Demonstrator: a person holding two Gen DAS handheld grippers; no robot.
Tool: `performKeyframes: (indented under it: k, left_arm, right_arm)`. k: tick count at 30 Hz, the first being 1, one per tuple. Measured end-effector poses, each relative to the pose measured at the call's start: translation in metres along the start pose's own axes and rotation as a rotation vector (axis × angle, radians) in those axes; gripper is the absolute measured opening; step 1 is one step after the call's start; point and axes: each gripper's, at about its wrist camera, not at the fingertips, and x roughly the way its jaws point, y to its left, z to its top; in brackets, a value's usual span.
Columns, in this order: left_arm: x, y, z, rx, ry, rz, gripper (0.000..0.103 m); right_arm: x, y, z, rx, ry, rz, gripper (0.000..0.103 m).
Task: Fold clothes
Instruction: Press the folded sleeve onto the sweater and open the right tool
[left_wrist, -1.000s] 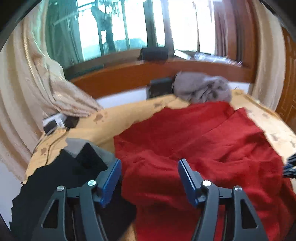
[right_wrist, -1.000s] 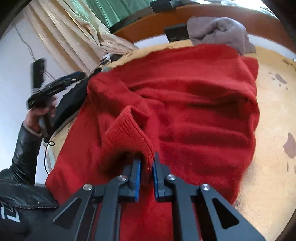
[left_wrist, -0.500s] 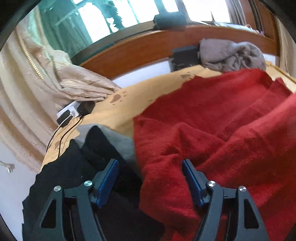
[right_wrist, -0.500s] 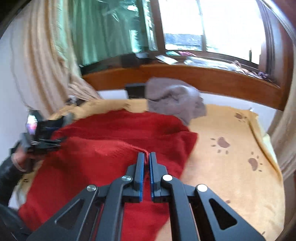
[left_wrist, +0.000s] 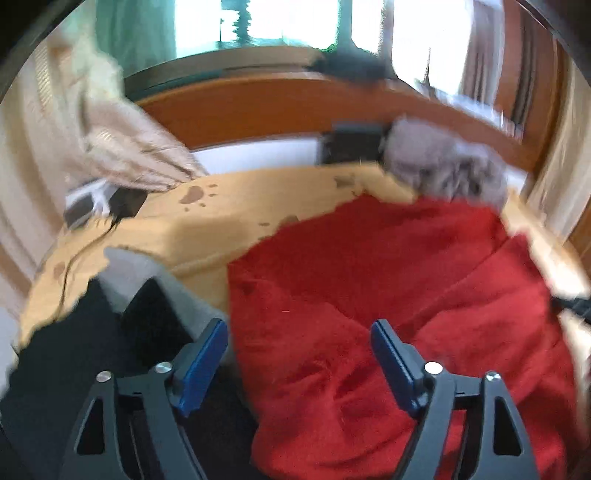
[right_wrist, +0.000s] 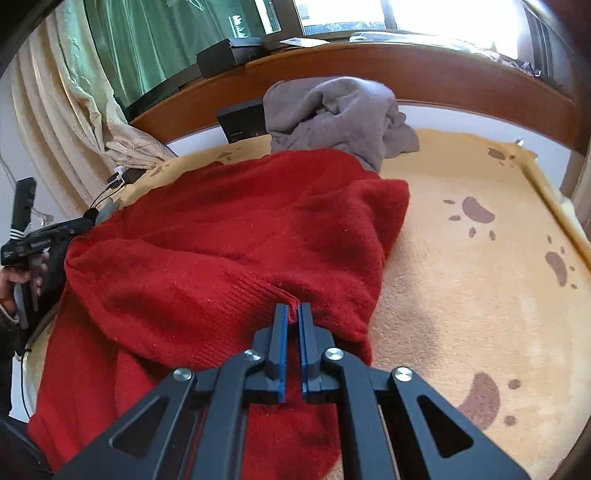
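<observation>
Nearest the right wrist camera, the right gripper (right_wrist: 292, 311) had its jaws pinched nearly shut on a ribbed cuff of the red sweater (right_wrist: 229, 236), a thin tuck of knit showing between the blue pads. The sweater lay spread and rumpled across the bed (right_wrist: 461, 280), its body reaching back toward a grey garment (right_wrist: 332, 110) heaped by the headboard. It looked soft, thick and limp, fairly light, the sort of knit that sags and stretches if lifted by one point; the ribbed cuffs and hem seemed the firmest places to grip, and a second hold on the far shoulder or hem would likely keep a fold straight. In the left wrist view the left gripper (left_wrist: 299, 339) hung over the sweater's near left edge with its jaws wide and opening, cloth below them but nothing pressed between the pads; dark clothes (left_wrist: 110, 350) lay just beside that edge. Compared with a second earlier, the right gripper had carried the cuff across the sweater toward the right side, so the sleeve now lay folded over the body rather than bunched on the left. The left jaws stood wider than before, and that gripper had dropped closer to the cloth. The grey garment had not moved.
</observation>
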Motion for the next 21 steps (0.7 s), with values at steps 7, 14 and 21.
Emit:
performKeyframes:
  k: [7, 14, 21]
  left_arm:
    - [0.04, -0.007, 0.001, 0.046, 0.075, 0.073, 0.057]
    - [0.021, 0.043, -0.005, -0.193, -0.011, 0.113, 0.015]
    - [-0.004, 0.059, -0.013, -0.345, -0.175, 0.12, 0.015]
  right_arm:
    - [0.002, -0.006, -0.002, 0.016, 0.001, 0.019, 0.006]
    - [-0.011, 0.002, 0.014, -0.02, -0.054, -0.003, 0.006]
    - [-0.012, 0.017, 0.043, -0.087, -0.129, -0.096, 0.006]
